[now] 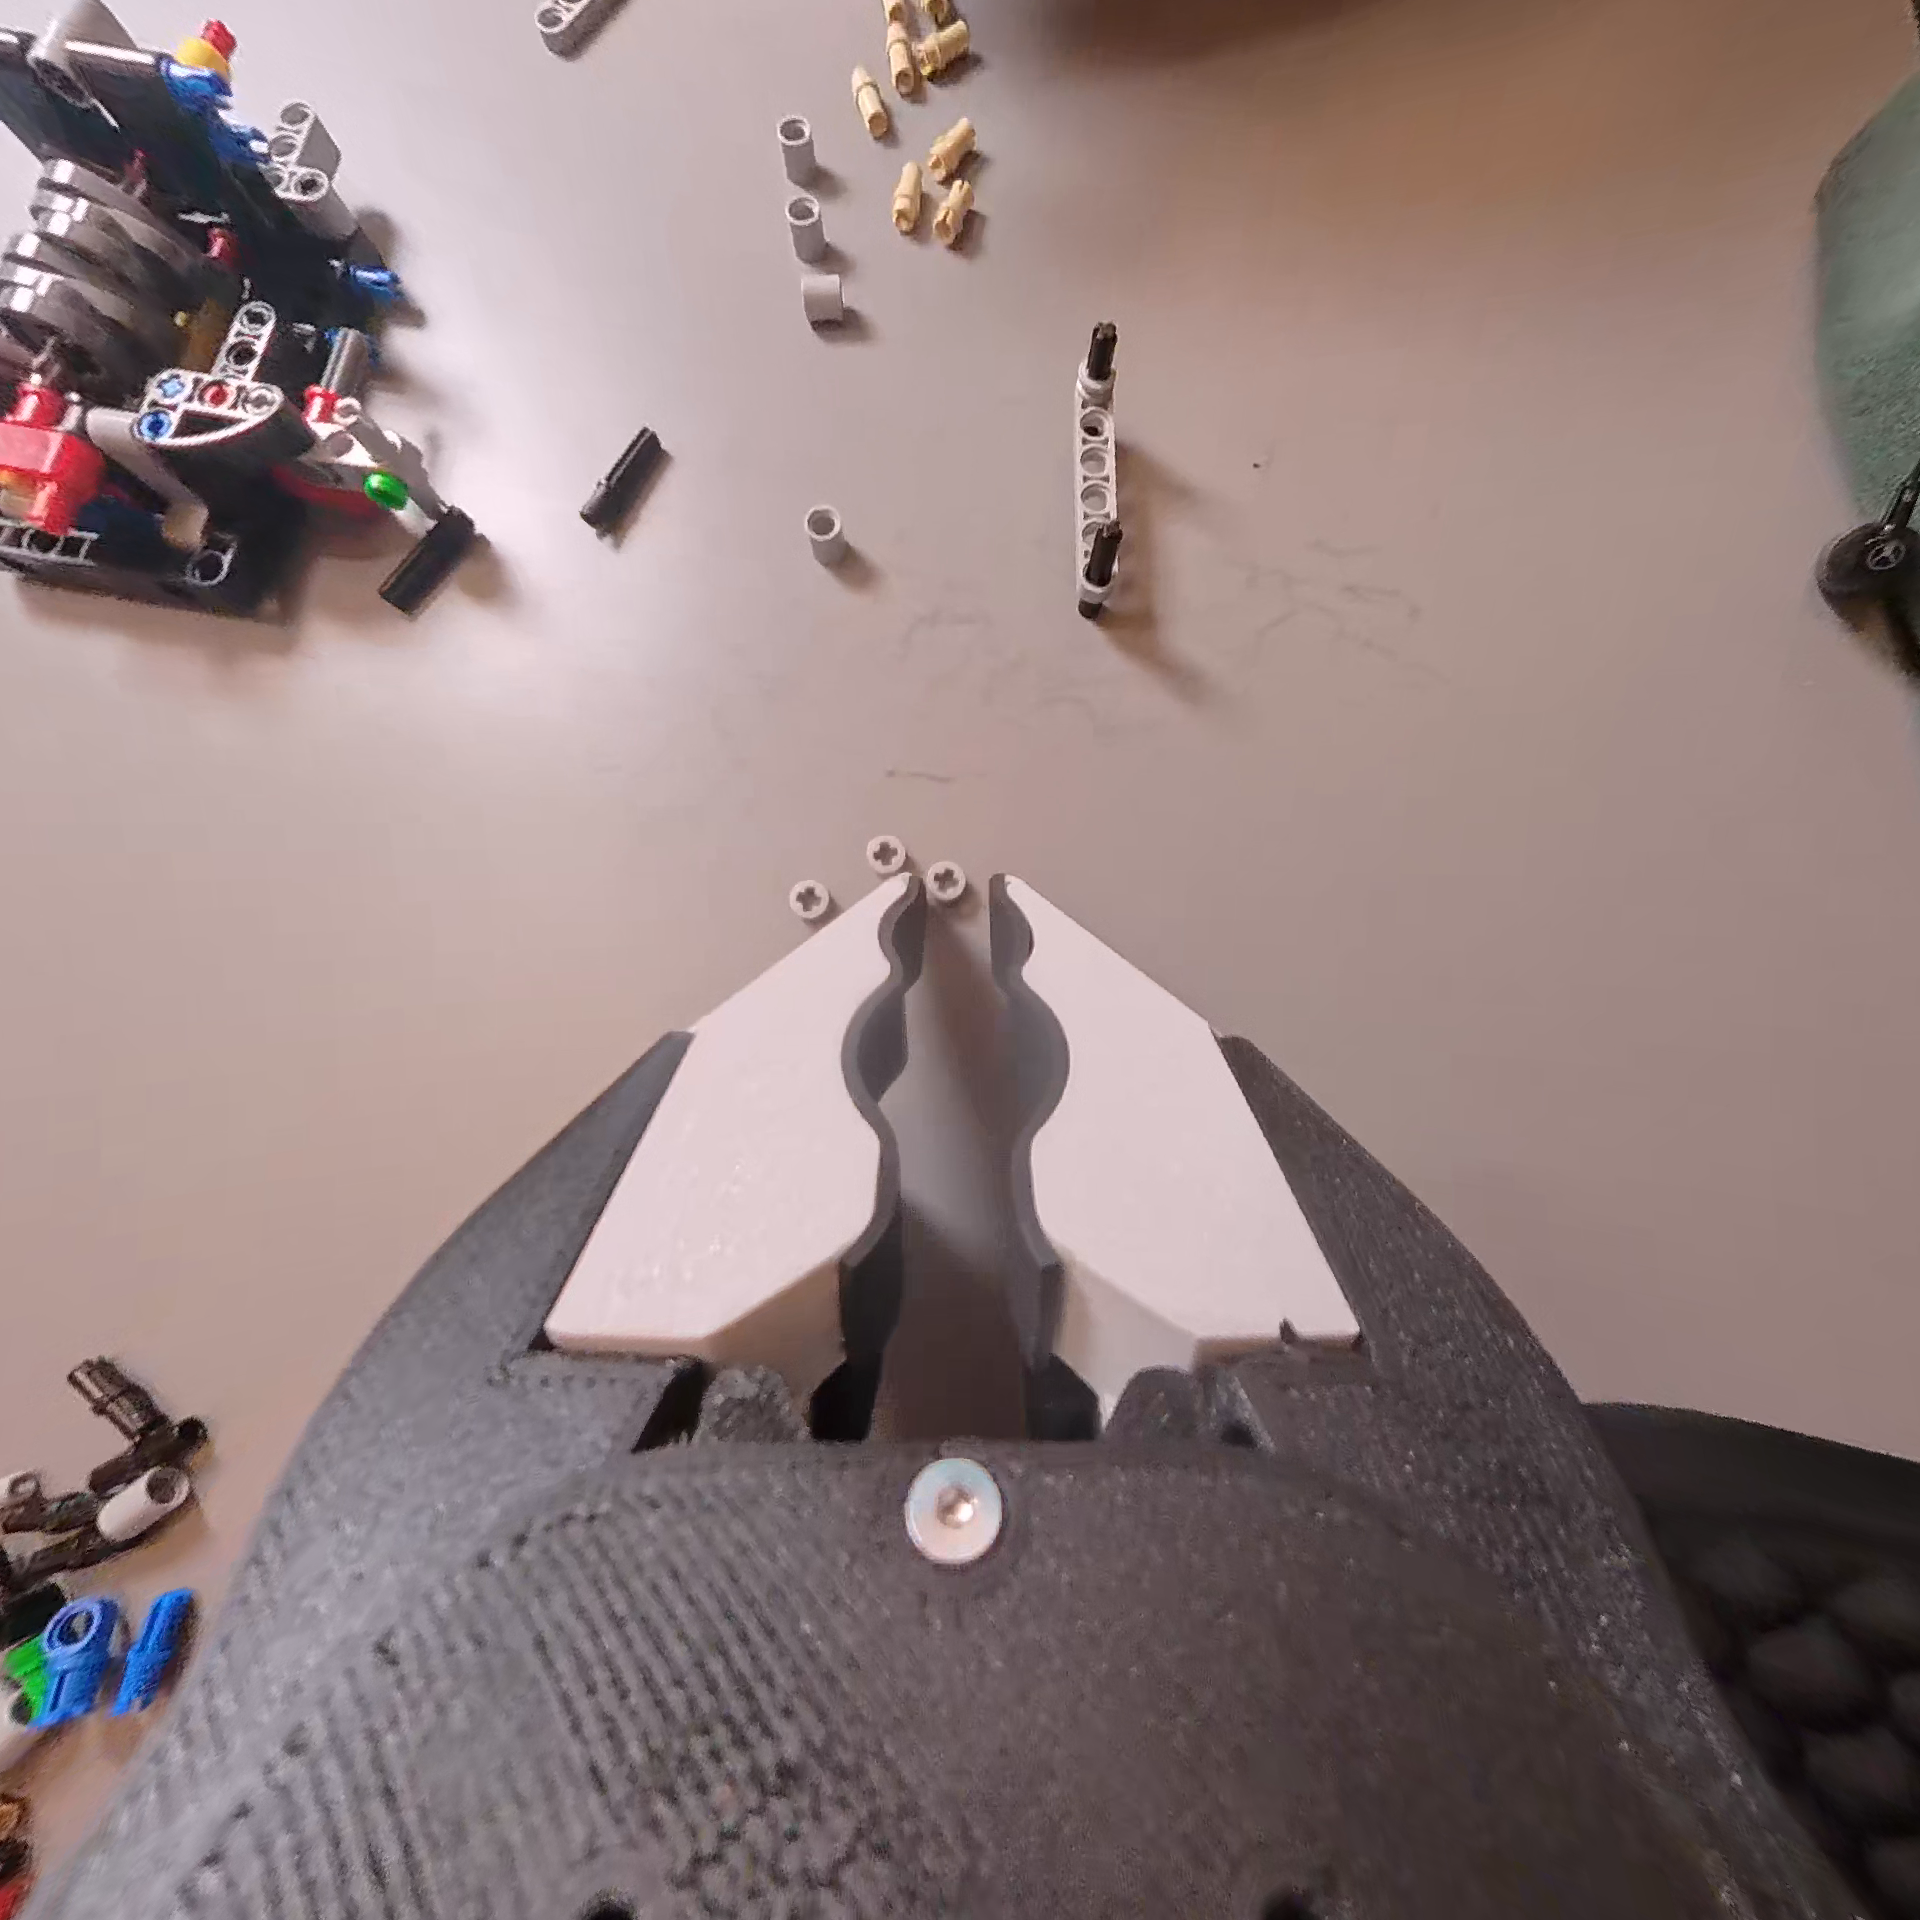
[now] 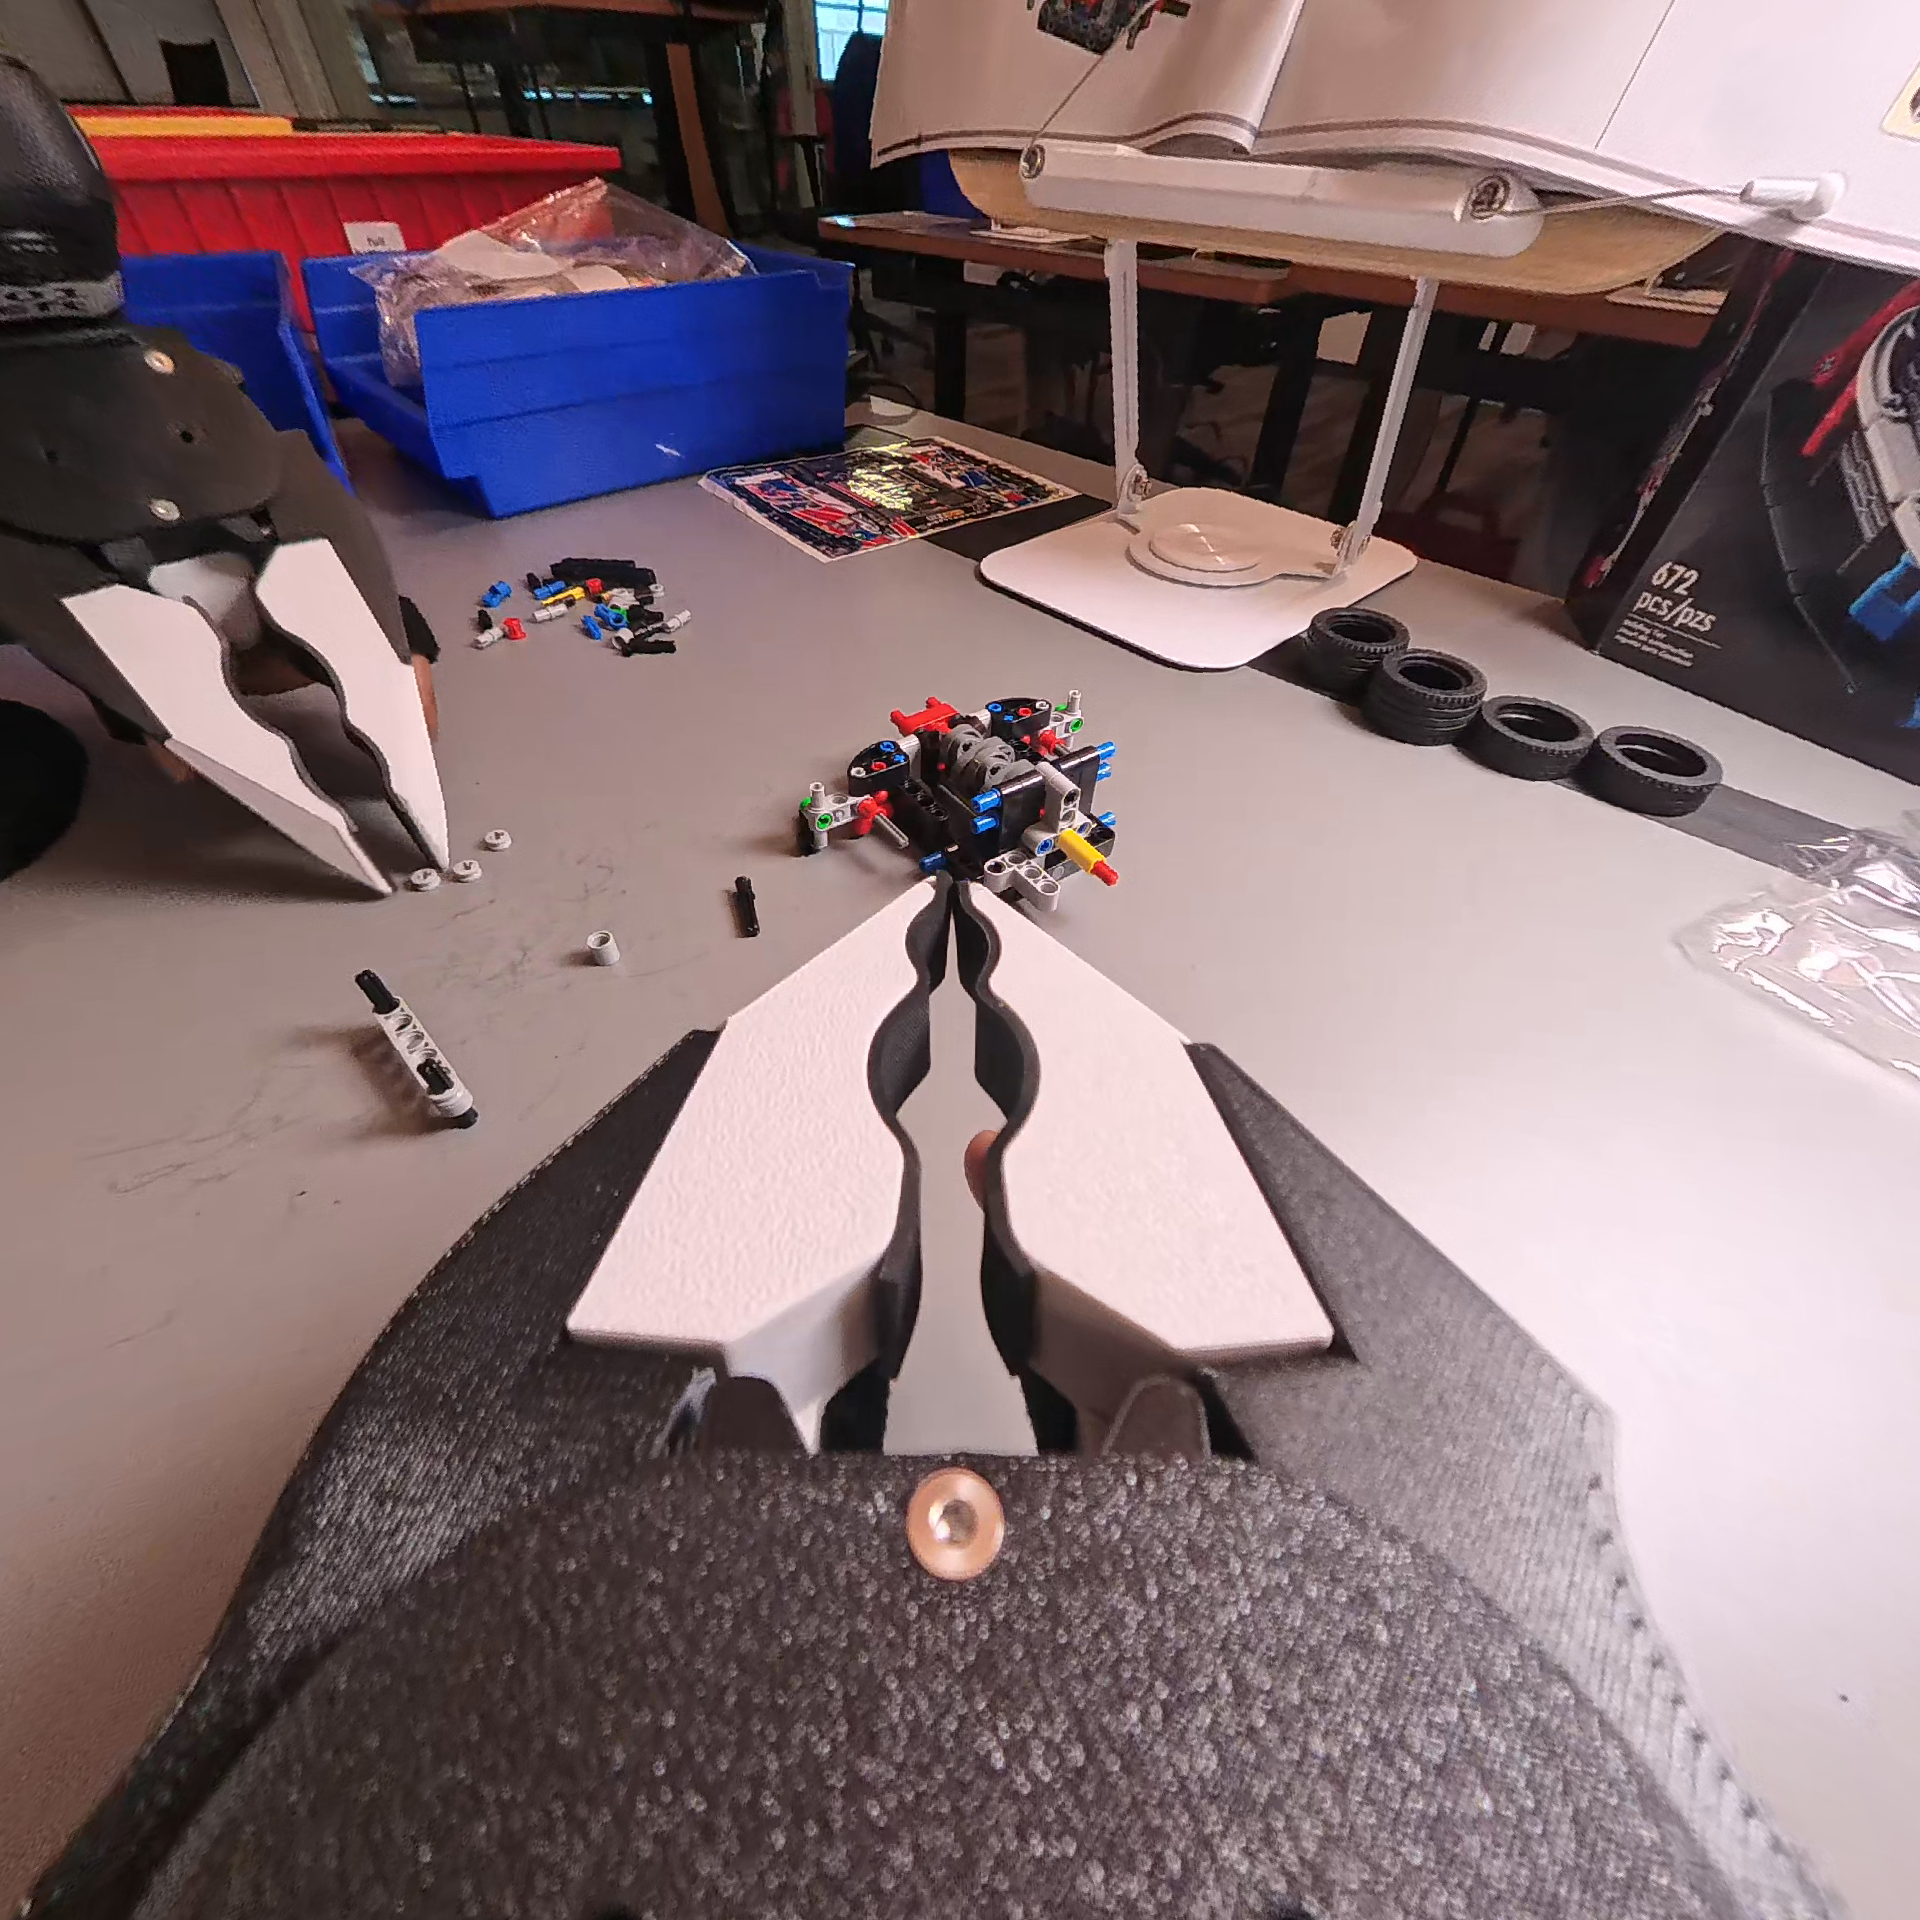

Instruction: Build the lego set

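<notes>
Grey bench (image 2: 1351,1039), matte, scuffed with faint dark scratch marks near its middle. Left gripper (image 1: 957,883) tips down at the bench, fingers spread a little, nothing between them; one small grey round bush (image 1: 945,884) sits right at the gap, two more bushes (image 1: 885,854) just beside the left fingertip. Right gripper (image 2: 948,888) pressed almost together, only a thin slit at the tips, whether it pinches anything I cannot tell; tips just in front of the partly built lego chassis (image 2: 977,790), which stands mid-bench, black frame with grey gears, blue, red and yellow pins.

Loose on the bench: grey beam with two black axle pins (image 1: 1096,488), grey sleeves (image 1: 826,533), black connector (image 1: 621,480), cluster of tan pins (image 1: 930,145) toward the far side. A pile of small mixed parts (image 2: 582,613) lies toward the far left. Sticker sheet (image 2: 883,494) flat near the far edge, beside the white base of a book stand (image 2: 1195,582) that holds an open manual (image 2: 1299,73). Four black tyres (image 2: 1507,717) in a row along the right side, set box (image 2: 1766,520) behind them, clear plastic bag (image 2: 1829,956) at the right edge. Blue bins (image 2: 623,353) and a red bin (image 2: 343,177) at the far left corner. Room behind: wooden desks, dark chairs, workshop clutter.
</notes>
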`<state>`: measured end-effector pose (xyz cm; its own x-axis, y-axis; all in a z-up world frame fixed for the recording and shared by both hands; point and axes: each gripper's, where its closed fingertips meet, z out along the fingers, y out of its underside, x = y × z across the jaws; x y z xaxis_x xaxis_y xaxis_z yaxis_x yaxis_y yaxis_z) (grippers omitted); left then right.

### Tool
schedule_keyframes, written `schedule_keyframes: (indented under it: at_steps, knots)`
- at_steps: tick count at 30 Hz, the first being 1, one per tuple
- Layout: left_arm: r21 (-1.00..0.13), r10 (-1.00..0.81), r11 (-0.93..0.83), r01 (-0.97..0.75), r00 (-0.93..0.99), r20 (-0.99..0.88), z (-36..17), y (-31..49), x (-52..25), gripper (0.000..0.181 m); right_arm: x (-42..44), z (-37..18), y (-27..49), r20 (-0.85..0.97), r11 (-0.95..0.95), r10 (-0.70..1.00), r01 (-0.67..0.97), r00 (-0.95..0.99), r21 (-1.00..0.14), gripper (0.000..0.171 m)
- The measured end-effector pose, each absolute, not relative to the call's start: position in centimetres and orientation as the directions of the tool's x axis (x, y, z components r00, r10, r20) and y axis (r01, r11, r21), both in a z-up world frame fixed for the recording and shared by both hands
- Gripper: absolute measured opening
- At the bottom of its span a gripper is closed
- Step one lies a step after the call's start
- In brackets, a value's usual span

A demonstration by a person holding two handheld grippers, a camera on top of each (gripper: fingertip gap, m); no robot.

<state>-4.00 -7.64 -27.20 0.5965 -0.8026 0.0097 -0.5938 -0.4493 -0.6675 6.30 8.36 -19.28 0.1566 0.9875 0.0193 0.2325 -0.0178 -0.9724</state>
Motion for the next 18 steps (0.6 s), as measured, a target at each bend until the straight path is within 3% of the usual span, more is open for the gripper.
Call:
schedule_keyframes:
  at_steps: [7,14,18]
  knots:
    - [-0.674,-0.805,-0.443,-0.591,0.593,0.010,-27.2,-7.5,-3.6,0.005,6.1,-19.5,7.2,0.010,-0.013,0.996,0.244,0.091,-0.970,0.000]
    - [-0.725,-0.781,-0.423,-0.544,0.625,-0.014,-25.7,-6.4,-1.9,0.005,5.8,-21.5,-0.6,0.134,0.228,0.944,0.306,-0.301,-0.924,0.008]
    - [-0.763,-0.788,-0.376,-0.526,0.614,-0.036,-24.2,-6.2,0.2,0.005,5.6,-22.7,-2.9,0.172,0.307,0.906,0.319,-0.387,-0.897,0.012]
